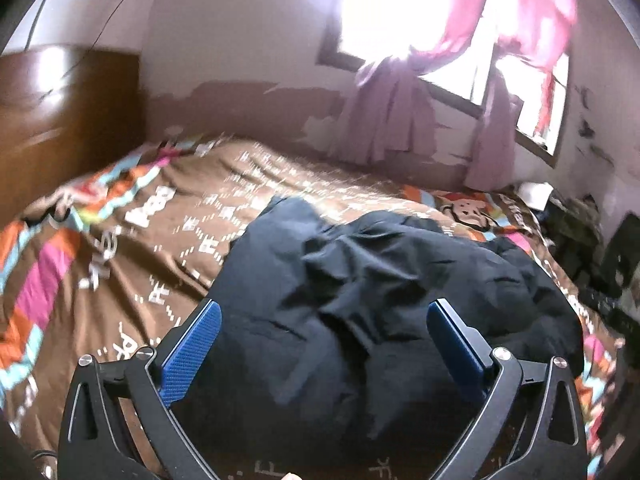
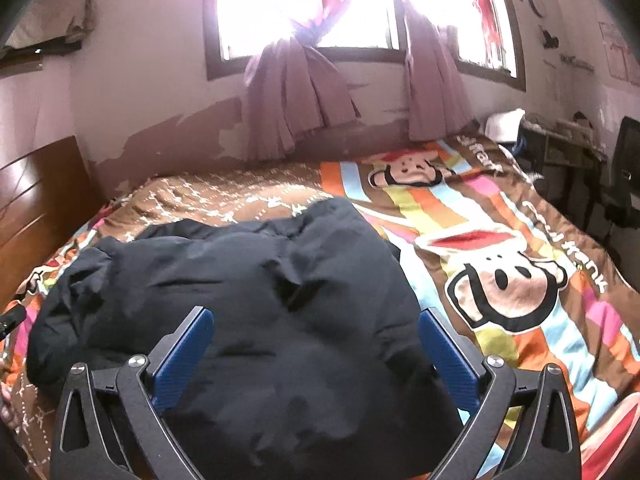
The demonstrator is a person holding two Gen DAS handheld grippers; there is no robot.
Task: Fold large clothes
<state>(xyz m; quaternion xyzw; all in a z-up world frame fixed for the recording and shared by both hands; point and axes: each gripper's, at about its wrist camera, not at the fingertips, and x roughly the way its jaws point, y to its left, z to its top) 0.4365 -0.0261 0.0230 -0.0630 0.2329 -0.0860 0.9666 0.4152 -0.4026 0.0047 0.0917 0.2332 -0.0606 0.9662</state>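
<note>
A large dark navy garment [image 1: 384,288] lies crumpled in a heap on the bed; it also fills the middle of the right wrist view [image 2: 248,288]. My left gripper [image 1: 324,312] is open, its blue-padded fingers [image 1: 192,352] spread above the near part of the garment, holding nothing. My right gripper [image 2: 316,320] is open too, its blue pads [image 2: 448,360] spread over the near edge of the garment, empty. Part of the left gripper's body shows at the far left of the right wrist view [image 2: 12,318].
The bed is covered by a brown and striped cartoon-monkey bedspread [image 2: 500,280]. A wooden headboard [image 1: 60,112] stands at the left. A window with pink curtains [image 2: 296,92] is behind the bed. Dark clutter and furniture [image 2: 592,168] stand at the right.
</note>
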